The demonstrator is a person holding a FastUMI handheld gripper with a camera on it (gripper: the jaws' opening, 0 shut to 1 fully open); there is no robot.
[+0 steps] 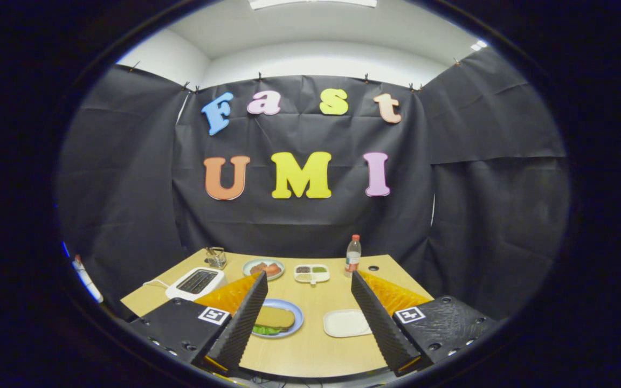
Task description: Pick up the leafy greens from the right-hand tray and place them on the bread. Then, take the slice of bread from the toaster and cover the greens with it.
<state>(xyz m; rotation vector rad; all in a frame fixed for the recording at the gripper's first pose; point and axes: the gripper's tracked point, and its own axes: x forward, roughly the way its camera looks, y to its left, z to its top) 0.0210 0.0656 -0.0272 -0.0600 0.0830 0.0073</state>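
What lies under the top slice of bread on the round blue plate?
Green leafy greens peek out beneath the brown bread slice on the round blue plate. Anything lower is covered. The open gripper holds nothing.

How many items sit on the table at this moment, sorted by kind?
Plates: 2, a blue plate holding bread over greens, and a plate of reddish food
Trays: 2, a white tray and a compartment tray
Toasters: 1
Bottles: 1
Glass containers: 1
Total: 7
The gripper is open, held above the table.
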